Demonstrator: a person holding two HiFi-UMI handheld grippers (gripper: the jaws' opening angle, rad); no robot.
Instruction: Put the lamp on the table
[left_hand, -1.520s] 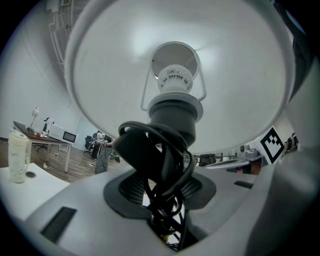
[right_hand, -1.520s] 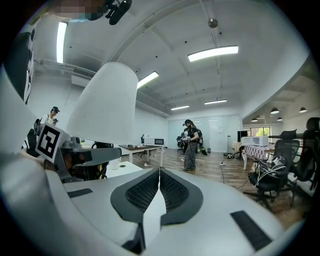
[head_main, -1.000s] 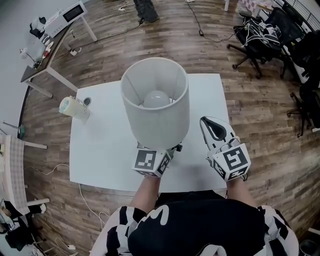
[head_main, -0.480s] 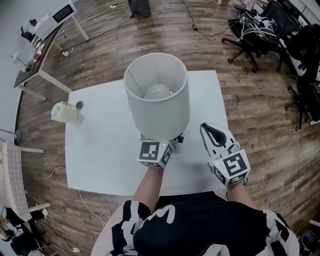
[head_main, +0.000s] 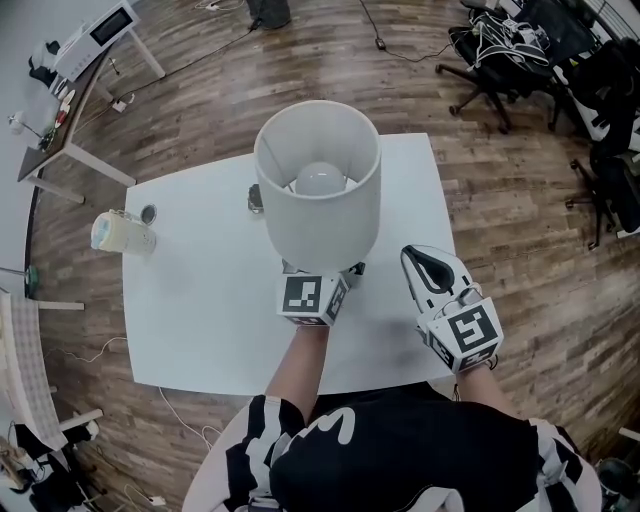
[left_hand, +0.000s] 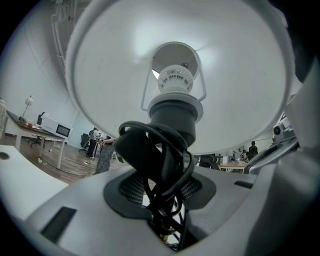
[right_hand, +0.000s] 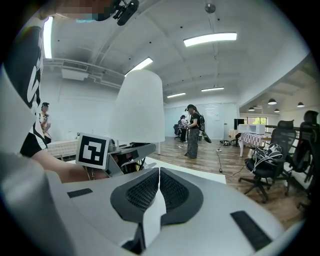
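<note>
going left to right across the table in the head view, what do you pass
pale cylinder → small round disc → small dark object → lamp → right claw

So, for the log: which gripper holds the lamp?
The left gripper: its fingers clamp the cord-wrapped stem of the white drum-shade lamp. The right gripper is shut, empty.

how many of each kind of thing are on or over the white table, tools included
lamp: 1
tools, left tool and right tool: 2
pale container: 1
small round thing: 1
small dark thing: 1
total: 6
</note>
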